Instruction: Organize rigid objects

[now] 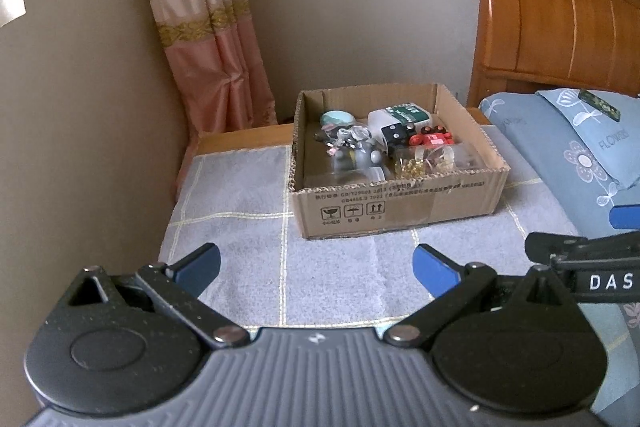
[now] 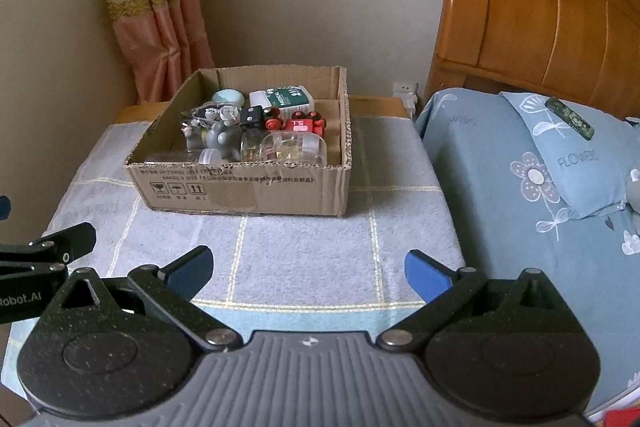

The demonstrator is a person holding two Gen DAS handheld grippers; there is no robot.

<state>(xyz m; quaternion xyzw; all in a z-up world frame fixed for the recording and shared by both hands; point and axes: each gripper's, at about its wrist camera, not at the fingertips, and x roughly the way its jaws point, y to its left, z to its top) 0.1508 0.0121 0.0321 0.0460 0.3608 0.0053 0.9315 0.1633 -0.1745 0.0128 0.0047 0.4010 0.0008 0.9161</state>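
A shallow cardboard box (image 1: 400, 211) (image 2: 248, 187) stands on a grey checked cloth (image 1: 248, 227) (image 2: 304, 251). It holds several small objects: a grey figurine (image 1: 360, 157) (image 2: 222, 139), a red toy vehicle (image 1: 434, 139) (image 2: 302, 125), a black die-like cube (image 1: 394, 137) (image 2: 250, 117), a green-and-white pack (image 1: 404, 113) (image 2: 286, 98), a clear container (image 1: 438, 157) (image 2: 292, 147). My left gripper (image 1: 316, 267) is open and empty, short of the box. My right gripper (image 2: 308, 271) is open and empty, also short of it.
A bed with blue floral bedding (image 2: 520, 187) and wooden headboard (image 2: 540, 19) lies to the right. A dark patterned flat object (image 2: 570, 117) rests on the pillow. A pink curtain (image 1: 212, 39) hangs at the back left. A wall (image 1: 60, 127) stands close on the left.
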